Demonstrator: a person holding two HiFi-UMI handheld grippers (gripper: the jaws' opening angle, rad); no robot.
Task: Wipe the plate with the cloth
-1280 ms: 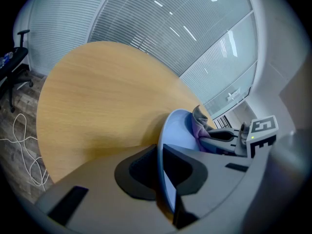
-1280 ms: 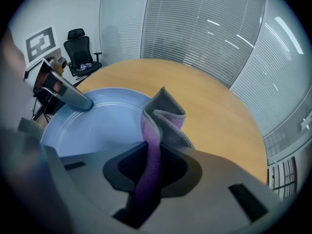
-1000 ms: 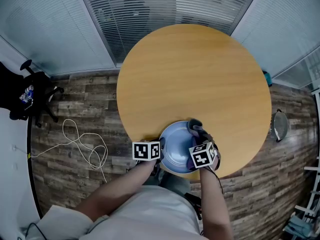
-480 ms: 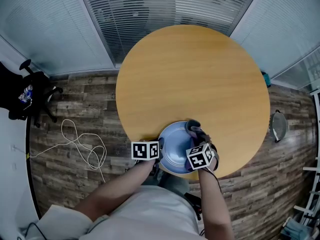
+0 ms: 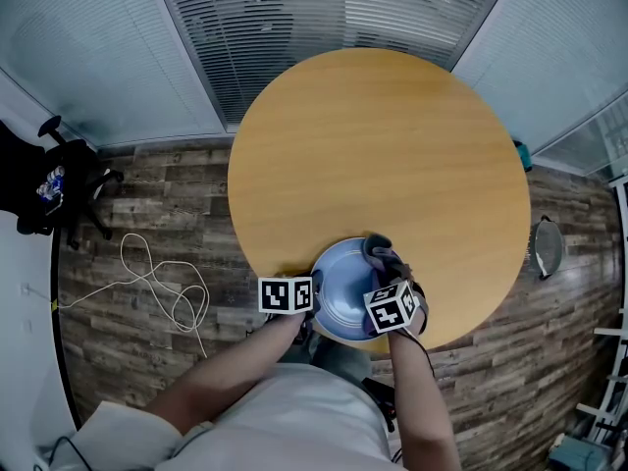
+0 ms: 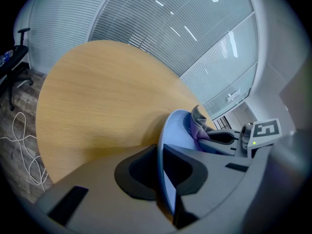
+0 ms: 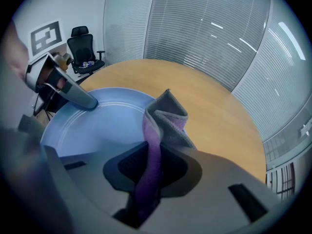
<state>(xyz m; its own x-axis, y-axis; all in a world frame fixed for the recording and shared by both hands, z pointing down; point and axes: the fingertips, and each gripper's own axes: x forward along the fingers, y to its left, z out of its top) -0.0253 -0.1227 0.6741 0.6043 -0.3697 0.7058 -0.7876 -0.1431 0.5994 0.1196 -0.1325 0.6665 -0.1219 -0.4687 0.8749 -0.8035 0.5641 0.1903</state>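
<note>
Plate [image 5: 343,285], blue, sits at near edge of round wooden table [image 5: 383,135], lower centre of head view. L gripper [image 5: 315,295] is on plate's left rim, jaws pinched onto the thin edge, w/ rim running between the pads in left gripper view. R gripper [image 5: 386,266] is at plate's right side, jaws nipping a purple-grey cloth [image 5: 381,251]. Folded cloth sticks out past the pads, over plate's right part near rim. Can't tell if cloth touches plate surface. White cable [image 5: 157,283] loops on wood floor, left of frame. Black office chair [image 7: 84,45] is upper left in right gripper view.
</note>
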